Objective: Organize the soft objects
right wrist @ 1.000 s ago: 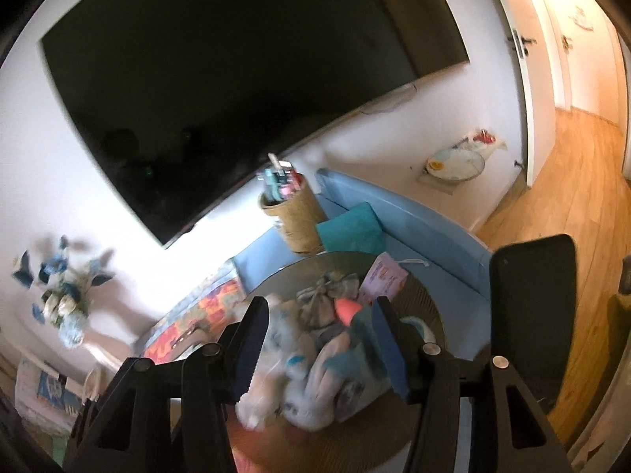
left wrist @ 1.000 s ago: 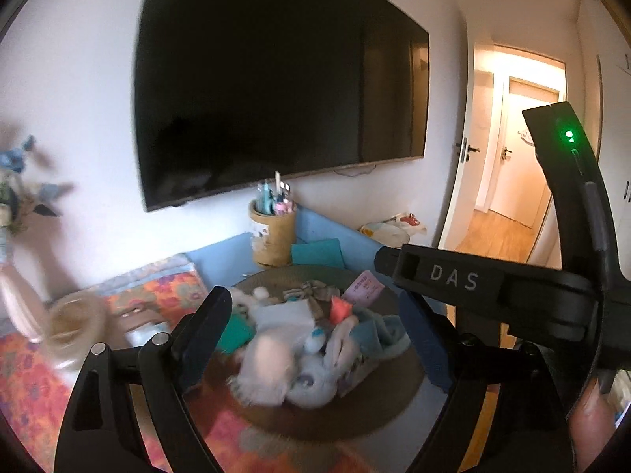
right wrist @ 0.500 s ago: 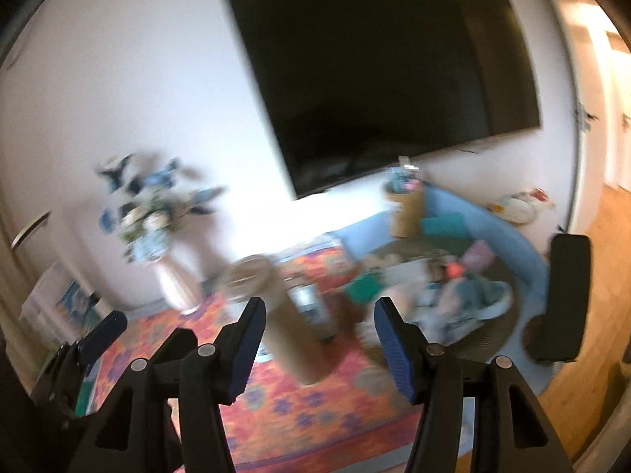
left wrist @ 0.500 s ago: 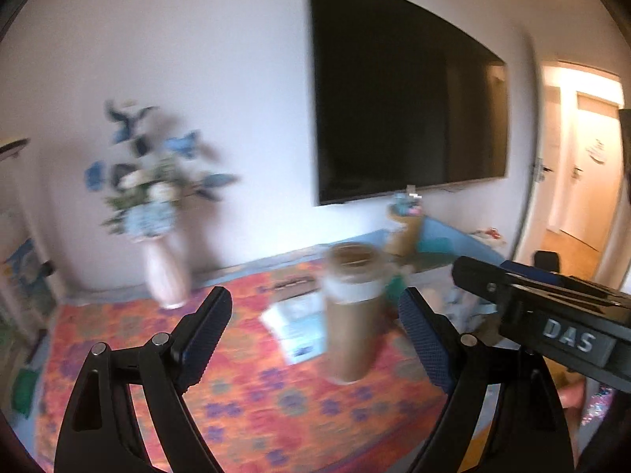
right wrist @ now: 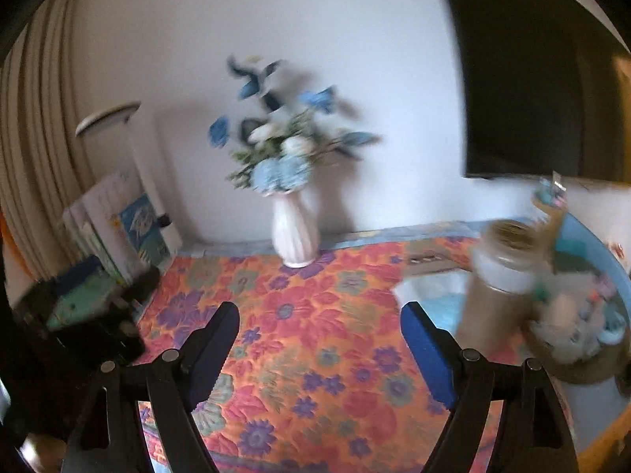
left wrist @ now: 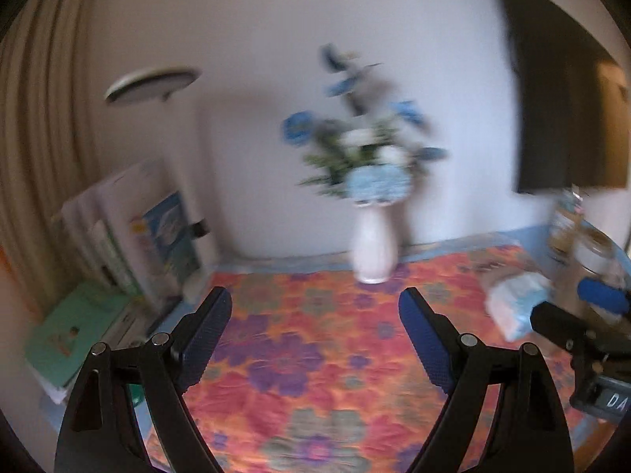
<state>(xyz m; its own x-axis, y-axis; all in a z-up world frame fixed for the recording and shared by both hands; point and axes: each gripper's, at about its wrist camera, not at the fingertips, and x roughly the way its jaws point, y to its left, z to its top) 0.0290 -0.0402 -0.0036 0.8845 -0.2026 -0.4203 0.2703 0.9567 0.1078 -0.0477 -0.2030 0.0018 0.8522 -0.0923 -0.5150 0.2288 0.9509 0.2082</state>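
Observation:
My left gripper [left wrist: 315,339] is open and empty, held above a floral orange-and-purple cloth [left wrist: 315,374]. My right gripper [right wrist: 319,351] is open and empty above the same cloth [right wrist: 315,354]. A pile of soft toys [right wrist: 579,327] lies on a round woven mat [right wrist: 583,370] at the far right of the right wrist view, well right of my right gripper. The right gripper shows at the right edge of the left wrist view [left wrist: 603,303]. The frames are blurred.
A white vase of blue flowers [left wrist: 372,244] [right wrist: 294,236] stands at the wall. A tall brown jar [right wrist: 497,283] and a tissue pack [left wrist: 516,303] sit right of centre. Books [left wrist: 157,236] lean at the left. A dark TV [right wrist: 532,79] hangs at upper right.
Both grippers have swung left, away from the soft toy pile, past the brown jar, toward the vase and books. Both stay open and empty.

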